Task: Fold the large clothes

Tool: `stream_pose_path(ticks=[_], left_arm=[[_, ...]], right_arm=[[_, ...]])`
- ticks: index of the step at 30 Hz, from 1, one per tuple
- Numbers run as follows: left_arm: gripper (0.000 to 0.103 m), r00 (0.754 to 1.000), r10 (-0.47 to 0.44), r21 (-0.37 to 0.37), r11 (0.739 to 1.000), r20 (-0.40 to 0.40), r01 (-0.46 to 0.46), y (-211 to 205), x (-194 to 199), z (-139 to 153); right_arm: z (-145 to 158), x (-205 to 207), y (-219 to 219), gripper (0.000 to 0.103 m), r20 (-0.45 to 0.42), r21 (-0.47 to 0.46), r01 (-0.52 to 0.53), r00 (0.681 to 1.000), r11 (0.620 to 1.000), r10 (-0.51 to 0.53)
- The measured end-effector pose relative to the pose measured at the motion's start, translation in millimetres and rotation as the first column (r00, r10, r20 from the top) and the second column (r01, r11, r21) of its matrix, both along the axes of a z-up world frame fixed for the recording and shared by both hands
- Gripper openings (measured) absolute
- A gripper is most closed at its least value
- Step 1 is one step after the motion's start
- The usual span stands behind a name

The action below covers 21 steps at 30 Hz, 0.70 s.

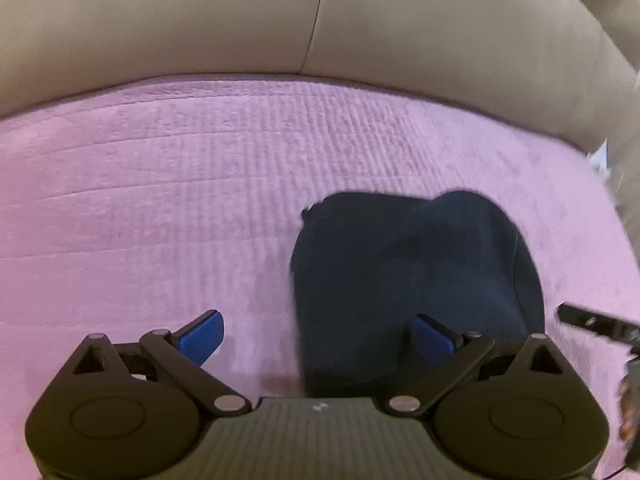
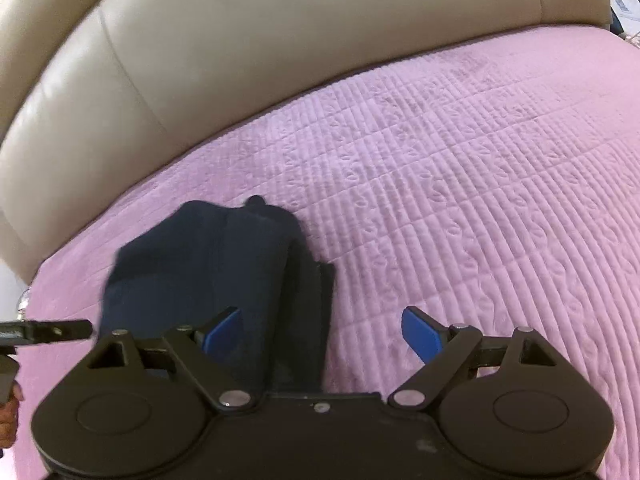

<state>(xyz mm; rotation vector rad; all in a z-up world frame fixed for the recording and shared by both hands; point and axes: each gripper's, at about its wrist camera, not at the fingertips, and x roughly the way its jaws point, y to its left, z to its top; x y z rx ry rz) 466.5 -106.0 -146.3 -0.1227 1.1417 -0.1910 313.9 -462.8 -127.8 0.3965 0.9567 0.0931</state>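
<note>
A dark navy garment [image 1: 412,280] lies folded into a compact bundle on the pink quilted cover [image 1: 160,208]. It also shows in the right wrist view [image 2: 216,268]. My left gripper [image 1: 318,338] is open and empty above the bundle's left edge, its right blue pad [image 1: 432,336] over the cloth. My right gripper [image 2: 322,334] is open and empty above the bundle's right edge, its left blue pad [image 2: 224,330] over the cloth. The other gripper's black tip shows at each view's edge [image 1: 592,322] [image 2: 48,330].
A beige leather headboard [image 1: 320,20] runs along the far side of the bed, also in the right wrist view [image 2: 200,48]. The pink cover [image 2: 460,184] stretches wide to the right. Some white items [image 1: 600,160] sit by the bed's right edge.
</note>
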Motion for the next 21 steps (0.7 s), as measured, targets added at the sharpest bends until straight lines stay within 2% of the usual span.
stream_pose_path(ticks=[2, 6, 10, 12, 15, 18, 21], left_arm=[[0.101, 1.0, -0.012, 0.004, 1.0, -0.022, 0.012, 0.7, -10.3, 4.6], [0.101, 0.999, -0.038, 0.008, 0.999, -0.015, 0.038, -6.7, -35.4, 15.2], [0.101, 0.996, -0.089, -0.017, 0.996, -0.016, 0.089, -19.1, -59.1, 15.2], [0.101, 0.995, -0.094, -0.014, 0.996, -0.019, 0.093, -23.1, -71.8, 11.6], [0.101, 0.99, -0.131, -0.023, 0.991, -0.044, 0.13, -28.0, -83.5, -2.3], [0.103, 0.988, -0.146, -0.015, 0.989, -0.052, 0.146, -29.1, -94.1, -17.7], [0.103, 0.988, -0.141, -0.074, 0.988, -0.062, 0.136, -16.6, -104.2, -35.4]], right_arm=[[8.3, -5.4, 7.0, 0.102, -0.001, 0.011, -0.029, 1.0, 1.0, 0.029], [23.3, -17.2, 30.9, 0.102, -0.009, -0.028, -0.114, 0.993, 0.993, 0.114], [22.5, -29.9, 62.7, 0.102, -0.03, -0.126, -0.222, 0.975, 0.967, 0.22], [14.4, -34.0, 75.5, 0.102, -0.053, -0.166, -0.272, 0.962, 0.948, 0.266], [-6.3, -34.4, 80.3, 0.102, -0.106, -0.127, -0.298, 0.952, 0.946, 0.286], [-30.6, -34.2, 79.8, 0.102, -0.154, -0.16, -0.322, 0.942, 0.933, 0.299], [-51.7, -36.0, 63.9, 0.102, -0.192, -0.124, -0.306, 0.941, 0.944, 0.28]])
